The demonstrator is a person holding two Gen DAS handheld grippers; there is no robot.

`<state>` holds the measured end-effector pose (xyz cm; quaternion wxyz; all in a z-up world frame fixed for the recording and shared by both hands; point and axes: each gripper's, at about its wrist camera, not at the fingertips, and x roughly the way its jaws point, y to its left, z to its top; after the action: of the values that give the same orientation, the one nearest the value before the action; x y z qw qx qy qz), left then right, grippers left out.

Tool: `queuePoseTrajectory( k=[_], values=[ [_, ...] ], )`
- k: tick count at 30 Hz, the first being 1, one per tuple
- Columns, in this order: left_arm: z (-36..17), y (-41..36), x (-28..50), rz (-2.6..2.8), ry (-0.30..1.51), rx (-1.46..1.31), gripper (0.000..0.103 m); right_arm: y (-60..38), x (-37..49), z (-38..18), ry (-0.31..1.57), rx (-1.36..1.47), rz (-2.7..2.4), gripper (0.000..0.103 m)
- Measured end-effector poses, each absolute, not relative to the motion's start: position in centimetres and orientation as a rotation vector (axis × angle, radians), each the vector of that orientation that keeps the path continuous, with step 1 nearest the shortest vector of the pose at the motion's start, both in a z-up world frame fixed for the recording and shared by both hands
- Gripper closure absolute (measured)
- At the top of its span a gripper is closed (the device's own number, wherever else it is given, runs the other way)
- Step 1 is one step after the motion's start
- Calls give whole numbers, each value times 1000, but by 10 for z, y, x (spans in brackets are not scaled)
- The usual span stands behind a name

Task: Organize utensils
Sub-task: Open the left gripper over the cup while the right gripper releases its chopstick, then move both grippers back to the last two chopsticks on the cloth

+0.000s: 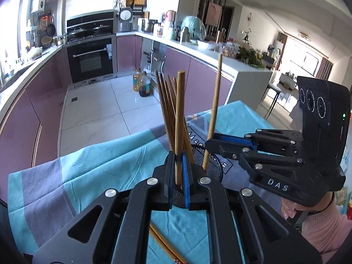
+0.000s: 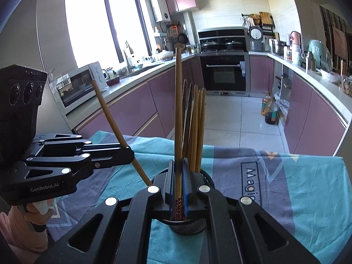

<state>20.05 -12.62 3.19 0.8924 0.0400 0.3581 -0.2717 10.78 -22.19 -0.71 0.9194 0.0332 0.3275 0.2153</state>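
Chopsticks of plain brown wood are the objects here, one pinched in each hand-held gripper. Seen from its own camera, the left gripper (image 1: 178,165) has its blue-padded jaws closed on a wooden chopstick (image 1: 180,110) that stands nearly upright, its lower end dipping toward the black wire-mesh cup (image 1: 211,165) just ahead. The right gripper (image 2: 178,176) likewise clamps a long wooden chopstick with a dark patterned tip (image 2: 178,121), held vertical, the patterned end reaching down into the mesh cup's mouth (image 2: 189,226).

In the left view the right gripper (image 1: 211,143) comes in from the right side, and its stick slants down to the cup rim. In the right view the left gripper (image 2: 129,154) comes in from the left, its stick leaning outward at the top.

Inside the cup stands a bundle of brown wooden chopsticks (image 2: 197,127), about five as far as can be counted; they overlap, so the exact number is unclear. One more pair of chopsticks (image 1: 167,248) lies flat on the teal and grey-purple tablecloth (image 1: 88,171), mostly hidden under the left gripper's body. The cup's base is covered by the grippers in both views.

Beyond the table, two oil bottles (image 1: 142,83) stand on the tiled floor beside mauve kitchen cabinets (image 1: 46,101).
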Motion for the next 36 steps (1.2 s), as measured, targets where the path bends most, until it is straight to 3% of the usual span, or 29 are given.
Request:
queuePoseTrajectory(
  k=[9,17,25,36],
  values=[
    [15,-134,237,-569,818,45,95,-220,116,-19,708,98,428,96],
    [7,-122,230,-536,765,29,83,-222,107,-19,686,101,429,94],
    [11,-91,187,-486,641,-3,66,-215,79,-14,639,82,487,78],
    [-25,-40,132,-383,632,-19,57,-184,42,-41,719,32,613,68]
  ],
)
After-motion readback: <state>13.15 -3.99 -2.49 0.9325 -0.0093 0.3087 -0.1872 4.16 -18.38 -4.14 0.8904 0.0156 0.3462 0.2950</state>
